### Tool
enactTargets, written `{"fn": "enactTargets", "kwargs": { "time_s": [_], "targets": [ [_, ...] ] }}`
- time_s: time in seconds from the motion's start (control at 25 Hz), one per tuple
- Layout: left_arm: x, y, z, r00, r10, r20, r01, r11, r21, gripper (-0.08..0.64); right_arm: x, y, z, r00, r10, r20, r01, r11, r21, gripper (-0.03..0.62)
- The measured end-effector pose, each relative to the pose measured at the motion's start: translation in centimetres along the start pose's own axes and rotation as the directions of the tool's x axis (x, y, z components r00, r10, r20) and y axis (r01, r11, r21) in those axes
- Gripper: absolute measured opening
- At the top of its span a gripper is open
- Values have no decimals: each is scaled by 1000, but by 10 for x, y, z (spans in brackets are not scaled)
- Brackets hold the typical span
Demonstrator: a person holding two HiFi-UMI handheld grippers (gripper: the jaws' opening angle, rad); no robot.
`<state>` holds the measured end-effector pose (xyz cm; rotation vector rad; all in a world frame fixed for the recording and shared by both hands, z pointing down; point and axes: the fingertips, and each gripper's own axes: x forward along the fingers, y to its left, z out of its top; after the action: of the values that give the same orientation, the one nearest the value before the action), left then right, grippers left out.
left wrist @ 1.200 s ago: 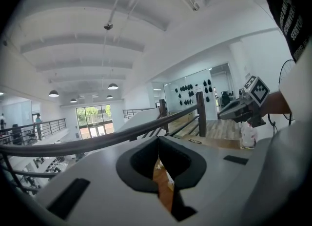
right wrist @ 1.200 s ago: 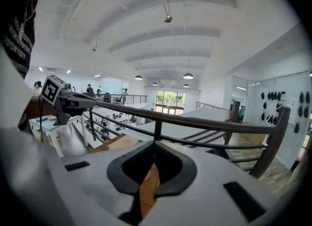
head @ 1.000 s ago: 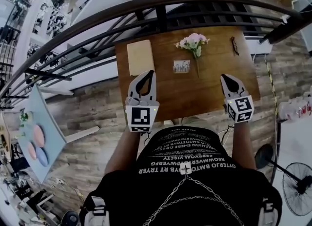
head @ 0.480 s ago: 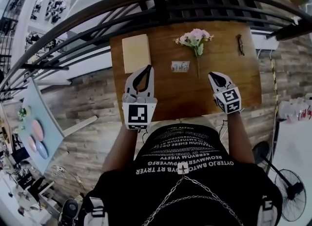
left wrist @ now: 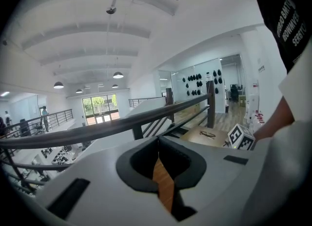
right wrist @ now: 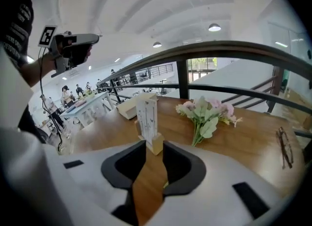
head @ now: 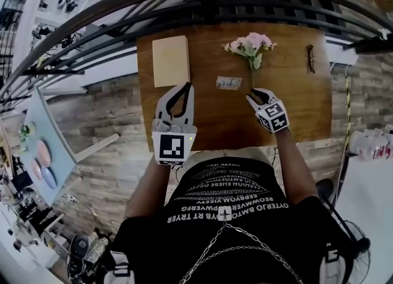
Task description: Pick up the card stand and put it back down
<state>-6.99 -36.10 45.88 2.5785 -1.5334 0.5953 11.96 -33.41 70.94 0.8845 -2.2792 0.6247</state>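
Compared with one second ago, we are bringing the right gripper [head: 253,96] down and forward across the brown wooden table [head: 215,117], so that it is now sitting just short of the card stand [head: 228,82], a small white card standing upright in a pale wooden block. Its jaws have just been opening: in the right gripper view they are standing apart, with the block of the stand at their mouth and the pads not pressing on it. The stand itself is keeping its earlier place and is resting on the table near the middle, just beside the stem of the bunch of pink flowers with green leaves [head: 250,46], with the flat tan rectangular box [head: 171,61] well apart to its left. We are holding the left gripper [head: 185,86] over the near-left part of the table with its jaw tips together and nothing between them; it is taking no part here. We judge that the approach is nearly complete and the pick-up is not yet made: the next move is calling for a short advance that puts the block squarely between the pads before closing, since an off-centre contact could be tipping the stand over.
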Motion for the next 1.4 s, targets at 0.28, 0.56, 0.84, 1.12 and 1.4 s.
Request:
{"fn": "enactTargets", "kwargs": {
  "time_s": [0.28,0.56,0.84,1.12,1.4],
  "targets": [
    [-5,8,-21,997,58,-51,-58,998,-2,28,49,-8,-20,997,59,-44,-55,996,72,172],
    [-12,11,-28,994,92,-66,-91,995,29,28,86,-11,-31,991,117,-62,-114,992,49,227],
    [-29,12,-45,988,113,-100,-112,994,15,28,103,-6,-18,992,114,-55,-113,993,15,233],
    [-46,17,-36,989,120,-89,-117,992,37,28,88,5,-16,994,99,-36,-98,995,31,189],
    [-71,15,-35,990,111,-87,-108,993,46,28,71,15,-30,997,78,-23,-75,991,108,181]
  ]
}}
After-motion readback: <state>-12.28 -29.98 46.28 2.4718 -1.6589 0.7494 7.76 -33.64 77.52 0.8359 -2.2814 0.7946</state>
